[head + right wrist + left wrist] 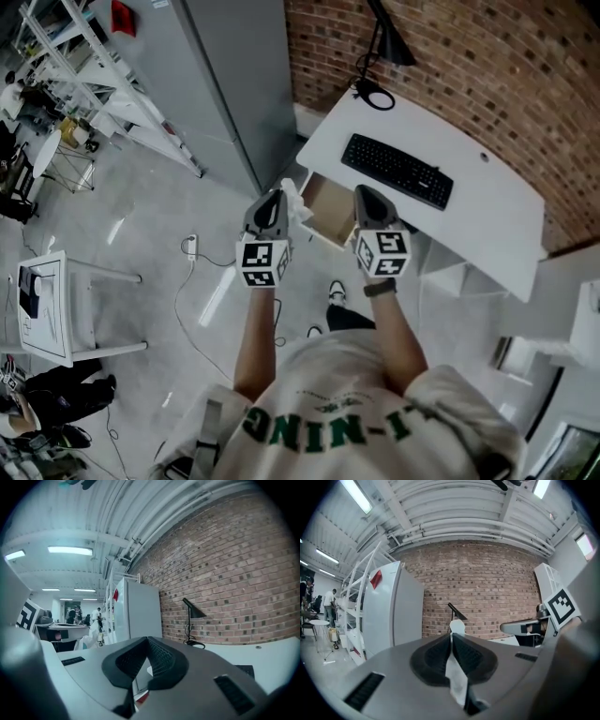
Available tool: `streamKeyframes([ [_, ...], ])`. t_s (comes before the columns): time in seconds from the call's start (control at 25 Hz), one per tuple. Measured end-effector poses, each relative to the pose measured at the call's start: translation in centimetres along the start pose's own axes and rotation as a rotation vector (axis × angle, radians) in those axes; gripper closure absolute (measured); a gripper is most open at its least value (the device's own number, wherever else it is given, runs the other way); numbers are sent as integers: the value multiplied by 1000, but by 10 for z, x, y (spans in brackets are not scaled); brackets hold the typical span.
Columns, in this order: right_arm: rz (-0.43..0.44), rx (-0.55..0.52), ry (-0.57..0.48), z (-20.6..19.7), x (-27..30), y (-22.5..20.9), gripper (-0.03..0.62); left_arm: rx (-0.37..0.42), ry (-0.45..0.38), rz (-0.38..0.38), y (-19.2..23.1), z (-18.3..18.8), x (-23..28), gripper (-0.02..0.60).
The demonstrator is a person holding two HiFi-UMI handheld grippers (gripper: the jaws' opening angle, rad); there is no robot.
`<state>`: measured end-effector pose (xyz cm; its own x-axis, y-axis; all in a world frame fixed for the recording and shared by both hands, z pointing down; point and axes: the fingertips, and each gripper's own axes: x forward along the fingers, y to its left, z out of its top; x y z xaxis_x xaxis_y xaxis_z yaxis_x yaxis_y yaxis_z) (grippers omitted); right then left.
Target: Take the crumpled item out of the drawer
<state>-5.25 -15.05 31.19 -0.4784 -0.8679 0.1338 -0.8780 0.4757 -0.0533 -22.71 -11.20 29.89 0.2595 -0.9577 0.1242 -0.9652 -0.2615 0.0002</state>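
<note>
Two grippers hover above the desk (469, 239), and we have the crumpled item (457, 679) pinned in the left gripper (451, 635)! Its jaws are pressed tight on it. It's a thin white sheet, paper or tissue, we can't say which, creased and squeezed flat between the ribbed black pads (436, 656). One rounded tuft pokes out past the tips, and a ragged strip trails back toward the camera. In the head view we see it as a small white ruffle at the left gripper's nose, clear of the drawer (330, 211) and just beside its left edge. That drawer stands pulled out, a shallow box with a pale, wood-coloured inside. Over to the right gripper (147, 640): jaws closed tip to tip, nothing between them, matte grey shell, the same dark ridged lining. Beyond, the smooth white desktop with its curved edge carries a black keyboard (397, 171). A slim black lamp (386, 33) leans in front of a rough red brick wall (487, 66).
</note>
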Motion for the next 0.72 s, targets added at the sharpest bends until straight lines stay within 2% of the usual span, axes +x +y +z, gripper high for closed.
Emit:
streamKeyframes([
  [0.24,-2,4,-32,-6,-15,15,588,21,-37,8,-2,-10,-18,569],
  [0.44,-16,-25,-7,-6,-26,23,588,-13,-39,7,-2,-12,-29,569],
  [0.52,-24,-27,2,-10,-26,21,588,-12,-20,7,-1,-23,-26,569],
  [0.72,-33,-46,22,-17,-15,11,588,-26,91,8,-6,-77,-7,569],
])
